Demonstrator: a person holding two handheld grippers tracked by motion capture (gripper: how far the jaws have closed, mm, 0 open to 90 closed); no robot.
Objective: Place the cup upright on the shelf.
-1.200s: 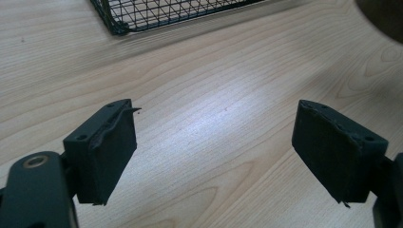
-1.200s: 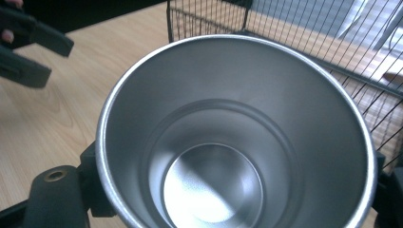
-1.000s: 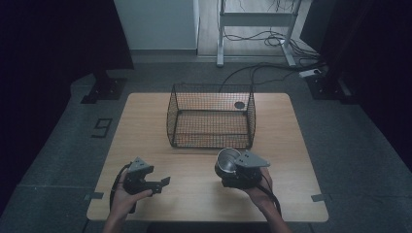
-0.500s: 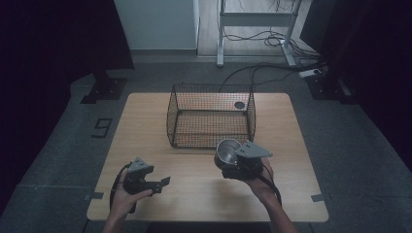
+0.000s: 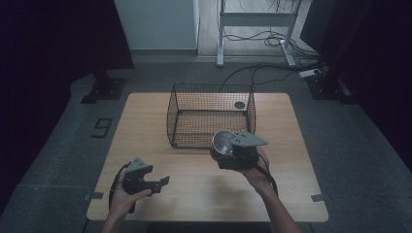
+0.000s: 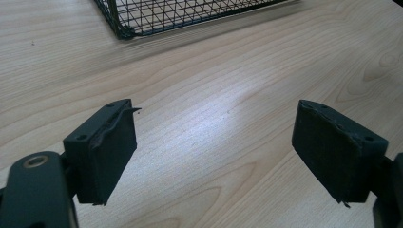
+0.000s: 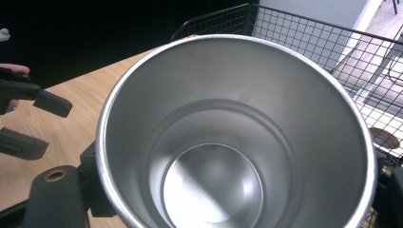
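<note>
The right gripper (image 5: 228,154) is clenched on a shiny round steel cup (image 7: 233,137), held off the table just short of the black wire-mesh basket (image 5: 210,119) ahead of it. The cup is empty; the basket holds one small dark round object (image 5: 239,105) in its far corner. Carried too low, the cup could catch the near rim. The left gripper (image 6: 216,152) hovers released, nothing between its jaws.

Cup (image 7: 237,142): plain silver metal, brushed sheen inside; basket (image 5: 210,116): black wire, square grid mesh; tabletop (image 5: 291,194): light wood with wavy grain; both grippers' jaws: matt black
</note>
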